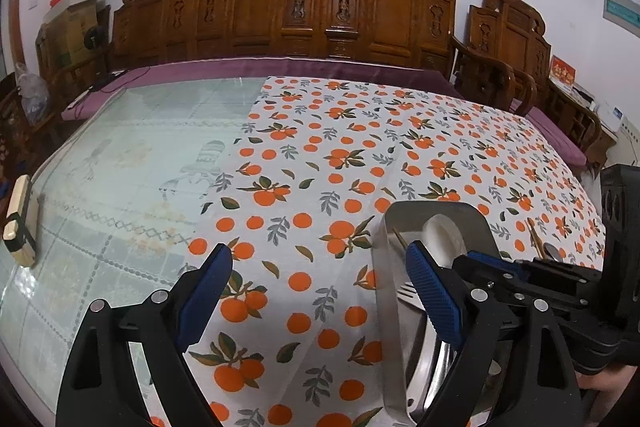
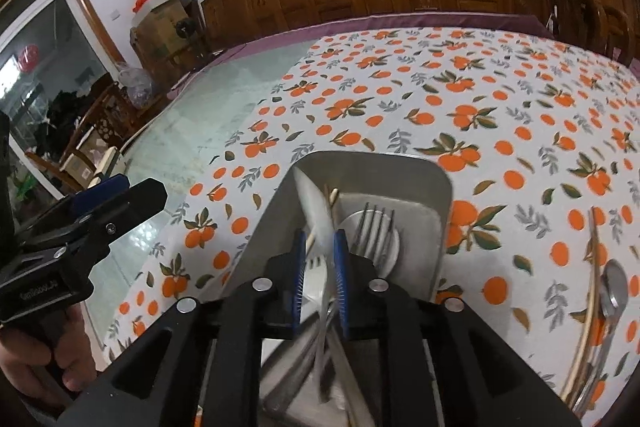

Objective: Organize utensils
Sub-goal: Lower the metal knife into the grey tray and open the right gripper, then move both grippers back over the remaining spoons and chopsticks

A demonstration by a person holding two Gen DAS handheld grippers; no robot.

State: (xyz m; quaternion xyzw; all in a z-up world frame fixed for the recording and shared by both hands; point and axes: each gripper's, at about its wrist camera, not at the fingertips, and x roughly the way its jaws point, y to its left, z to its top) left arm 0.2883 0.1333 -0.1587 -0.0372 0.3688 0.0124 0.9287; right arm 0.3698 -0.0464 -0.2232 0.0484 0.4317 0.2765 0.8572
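Your right gripper [image 2: 319, 255] reaches over the metal tray [image 2: 436, 183], pinching a white spoon [image 2: 314, 211]. Your left gripper [image 1: 320, 283] hovers wide open, empty, above the counter [image 1: 304, 307].

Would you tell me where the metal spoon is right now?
In the right wrist view, the metal spoon lies on the orange-print tablecloth at the far right, beside loose chopsticks, outside the steel tray.
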